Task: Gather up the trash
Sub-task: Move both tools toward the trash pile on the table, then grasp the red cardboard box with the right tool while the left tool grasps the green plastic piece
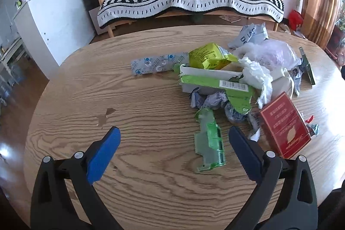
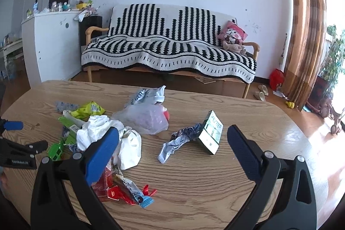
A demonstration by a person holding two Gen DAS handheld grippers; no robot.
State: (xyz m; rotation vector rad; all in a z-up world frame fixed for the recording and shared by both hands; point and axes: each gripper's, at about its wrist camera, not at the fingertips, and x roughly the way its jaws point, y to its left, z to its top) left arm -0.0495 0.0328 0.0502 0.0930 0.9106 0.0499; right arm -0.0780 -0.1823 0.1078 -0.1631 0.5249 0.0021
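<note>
Trash lies piled on a wooden table [image 1: 140, 118]. In the left wrist view my left gripper [image 1: 173, 135] is open and empty above the table, with a flattened green wrapper [image 1: 210, 141] between its fingers and a red box [image 1: 284, 124] to the right. Behind lie a yellow-green carton [image 1: 209, 55], a blister strip [image 1: 155, 63], white tissue [image 1: 256, 74] and a clear plastic bag [image 1: 273, 53]. In the right wrist view my right gripper [image 2: 172, 137] is open and empty above a crumpled grey wrapper [image 2: 179, 141] and a small green-white box [image 2: 211, 133]. The left gripper [image 2: 19, 143] shows at its left edge.
A sofa with a black-and-white blanket [image 2: 168, 51] stands behind the table [image 2: 215, 176]. A white cabinet [image 2: 49, 44] is at the left, a curtain [image 2: 306, 25] at the right. Red and blue wrappers [image 2: 129, 193] lie near the table's front edge.
</note>
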